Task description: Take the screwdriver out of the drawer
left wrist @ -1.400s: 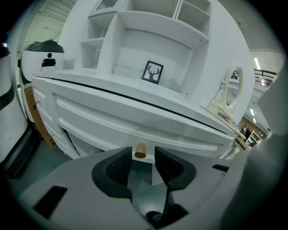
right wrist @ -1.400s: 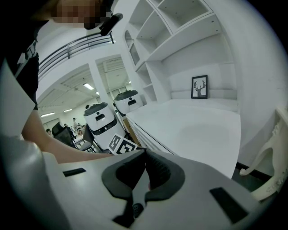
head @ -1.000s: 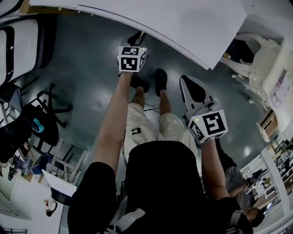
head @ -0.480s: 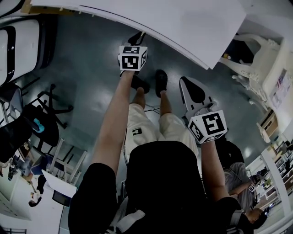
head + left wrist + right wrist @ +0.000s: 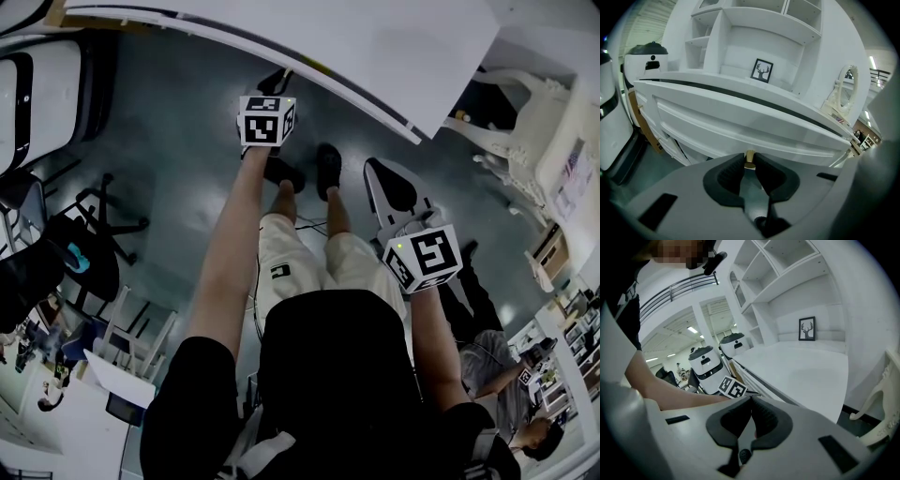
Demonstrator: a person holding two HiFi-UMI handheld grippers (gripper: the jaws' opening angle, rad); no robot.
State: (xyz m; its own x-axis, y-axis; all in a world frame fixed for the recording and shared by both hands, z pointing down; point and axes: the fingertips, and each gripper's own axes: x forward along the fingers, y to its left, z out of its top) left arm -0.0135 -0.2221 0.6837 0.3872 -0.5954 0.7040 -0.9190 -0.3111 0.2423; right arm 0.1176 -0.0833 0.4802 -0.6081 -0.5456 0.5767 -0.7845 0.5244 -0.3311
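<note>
My left gripper [image 5: 749,155] is shut on the small brass knob [image 5: 750,162] of the white drawer front [image 5: 740,126], which sits under the white desk top [image 5: 375,47]. A dark gap [image 5: 740,96] runs between the desk top and the drawer. In the head view the left gripper [image 5: 278,77] reaches to the desk edge at arm's length. My right gripper [image 5: 380,173] hangs lower right, away from the desk. Its jaws [image 5: 751,401] are shut with nothing in them. No screwdriver shows in any view.
White shelves with a framed deer picture [image 5: 761,71] rise behind the desk. A white robot [image 5: 647,61] stands to the left and a white ornate chair [image 5: 534,122] to the right. An office chair [image 5: 84,234] and a seated person [image 5: 487,366] are on the floor nearby.
A dark line has appeared along the desk's front edge by the left gripper: the drawer front has come out a little. Both hands have hardly shifted.
</note>
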